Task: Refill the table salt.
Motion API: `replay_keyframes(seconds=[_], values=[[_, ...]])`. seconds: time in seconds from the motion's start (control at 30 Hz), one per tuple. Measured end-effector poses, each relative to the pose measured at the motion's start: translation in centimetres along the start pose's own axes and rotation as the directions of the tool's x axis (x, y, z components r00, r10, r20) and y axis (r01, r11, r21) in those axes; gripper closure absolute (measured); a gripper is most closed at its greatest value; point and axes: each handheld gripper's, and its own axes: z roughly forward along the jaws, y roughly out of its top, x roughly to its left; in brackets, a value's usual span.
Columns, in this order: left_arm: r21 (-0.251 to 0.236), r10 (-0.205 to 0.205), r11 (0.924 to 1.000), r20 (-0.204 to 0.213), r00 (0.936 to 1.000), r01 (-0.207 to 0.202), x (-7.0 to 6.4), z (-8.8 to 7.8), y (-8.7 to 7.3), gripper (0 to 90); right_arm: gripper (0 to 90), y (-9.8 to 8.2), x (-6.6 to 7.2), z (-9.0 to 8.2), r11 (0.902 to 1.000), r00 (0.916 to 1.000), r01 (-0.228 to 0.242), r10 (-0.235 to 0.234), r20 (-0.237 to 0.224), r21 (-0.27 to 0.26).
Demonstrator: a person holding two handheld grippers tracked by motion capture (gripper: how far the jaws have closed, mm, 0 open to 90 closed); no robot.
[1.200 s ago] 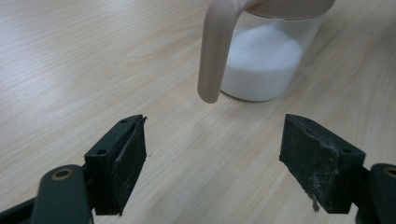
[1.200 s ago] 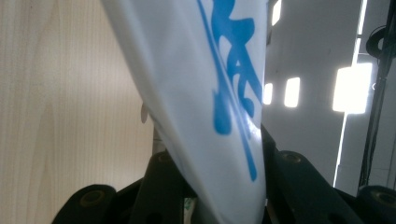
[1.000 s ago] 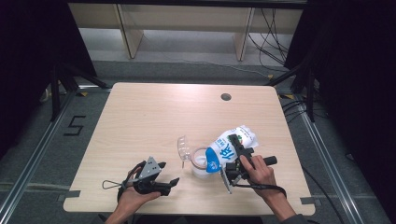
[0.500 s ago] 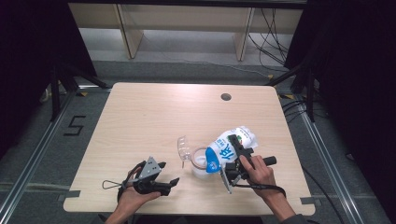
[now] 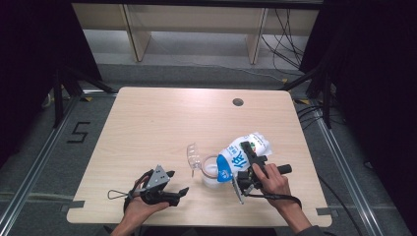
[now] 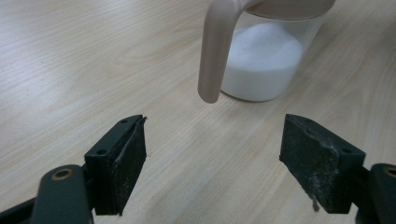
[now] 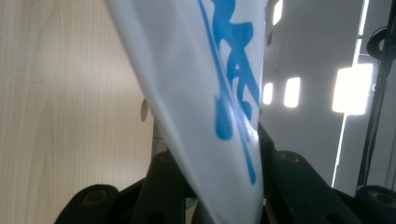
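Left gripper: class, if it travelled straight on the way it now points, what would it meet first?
Probably the beige handle of the clear jug holding white powder; the left gripper is open, bare table before it. Depth is uncertain.

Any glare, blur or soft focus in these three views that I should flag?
High view: evenly lit table, dark surroundings, slightly soft. Left gripper view: jaws sharp, the cup of white powder a little soft. Right gripper view: the white and blue bag is very close and blurred, with blown-out bright lights behind it.
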Motion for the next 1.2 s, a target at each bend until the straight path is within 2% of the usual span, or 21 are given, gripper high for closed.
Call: replay_keyframes(seconds=[0.03,0.13,0.17,0.23,0.33,0.37,0.4,0.47,0.5,0.53,0.6,0.63,0.67,0.73,0.83,0.87,0.9,1.0,1.03,1.17,1.2], values=[[0.000,-0.021,0.9998,-0.001,0.9998,0.021,-0.13,0.01,-0.05,22.1,74.6,-0.03,0.05,0.01,1.0000,1.0000,0.003,-0.003,-0.003,-0.002],[-0.001,0.000,1.0000,0.000,1.0000,0.000,0.01,-0.01,-0.01,22.1,75.2,0.02,-0.18,0.07,0.9995,0.9995,0.032,-0.032,-0.005,-0.005],[-0.001,-0.002,1.0000,0.000,1.0000,0.002,0.00,0.00,-0.01,22.1,75.4,-0.06,0.07,0.03,1.0000,1.0000,0.001,-0.001,-0.004,-0.003],[0.000,0.000,1.0000,0.000,1.0000,0.000,-0.01,0.00,-0.01,22.1,75.8,0.01,-0.02,-0.09,0.9999,0.9999,-0.004,0.004,-0.016,0.016],[0.003,-0.020,0.9998,-0.004,0.9998,0.020,-0.11,0.00,-0.05,22.1,77.6,-0.01,0.07,0.01,0.9999,0.9998,-0.014,0.014,-0.014,0.001],[0.004,0.008,1.0000,-0.002,1.0000,-0.008,0.06,-0.02,0.01,22.1,78.8,-0.01,0.10,0.00,0.9998,0.9997,-0.019,0.019,-0.017,0.001],[0.003,0.007,1.0000,-0.003,1.0000,-0.007,0.05,-0.02,0.00,22.1,80.6,-0.01,0.06,-0.04,1.0000,0.9997,-0.004,0.004,-0.025,0.000],[0.001,0.005,1.0000,-0.005,1.0000,-0.005,0.02,0.01,-0.02,22.1,84.4,0.07,0.17,0.07,0.9997,0.9995,-0.016,0.016,-0.029,-0.019],[0.001,-0.023,0.9997,-0.006,0.9997,0.023,-0.14,0.04,-0.08,22.1,84.6,0.08,-0.16,-0.04,0.9996,0.9992,0.027,-0.027,-0.030,-0.008],[0.003,-0.020,0.9998,-0.008,0.9998,0.020,-0.12,0.05,-0.09,22.1,84.7,0.08,0.09,0.03,0.9996,0.9989,-0.025,0.025,-0.040,-0.014],[0.009,-0.018,0.9998,-0.005,0.9998,0.018,-0.10,0.02,-0.07,22.1,84.6,0.01,-0.03,0.07,0.9998,0.9987,-0.017,0.016,-0.048,-0.012],[0.000,-0.023,0.9997,0.002,0.9997,0.023,-0.17,0.09,-0.08,22.3,86.1,-0.15,0.15,0.24,0.9992,0.9976,-0.020,0.018,-0.067,-0.036],[0.000,-0.023,0.9997,0.002,0.9997,0.023,-0.17,0.09,-0.08,22.3,86.3,0.00,0.22,0.19,0.9994,0.9973,0.003,-0.005,-0.073,-0.035],[0.008,0.009,0.9999,-0.002,1.0000,-0.009,0.06,0.02,-0.01,22.3,86.5,0.24,0.45,0.21,0.9990,0.9965,-0.002,-0.002,-0.084,-0.045],[0.012,0.003,0.9999,-0.006,1.0000,-0.003,-0.01,-0.07,0.00,22.2,86.5,0.22,0.62,0.21,0.9987,0.9955,-0.025,0.021,-0.092,-0.044],[0.001,-0.018,0.9998,-0.003,0.9998,0.018,-0.10,0.01,-0.06,22.2,86.5,0.22,0.46,0.22,0.9978,0.9943,-0.047,0.042,-0.098,-0.048],[0.009,-0.001,1.0000,-0.005,1.0000,0.001,0.00,-0.06,0.00,22.3,86.5,0.26,0.31,0.21,0.9978,0.9944,-0.041,0.035,-0.099,-0.052],[0.004,-0.002,1.0000,0.001,1.0000,0.002,-0.02,-0.03,-0.01,22.2,86.5,0.20,-0.01,0.22,0.9940,0.9892,-0.093,0.086,-0.119,-0.057],[0.004,-0.002,1.0000,0.001,1.0000,0.002,-0.02,-0.03,-0.01,22.2,86.5,0.20,-0.01,0.22,0.9940,0.9892,-0.093,0.086,-0.119,-0.057],[0.008,-0.010,0.9999,-0.008,0.9999,0.010,-0.06,-0.10,-0.01,22.2,86.5,-0.42,-0.26,0.52,0.9841,0.9739,-0.170,0.159,-0.162,-0.053],[0.011,-0.006,0.9999,-0.008,1.0000,0.006,-0.03,-0.12,0.00,22.2,86.5,-0.59,-0.23,0.44,0.9767,0.9655,-0.212,0.205,-0.160,-0.030]])
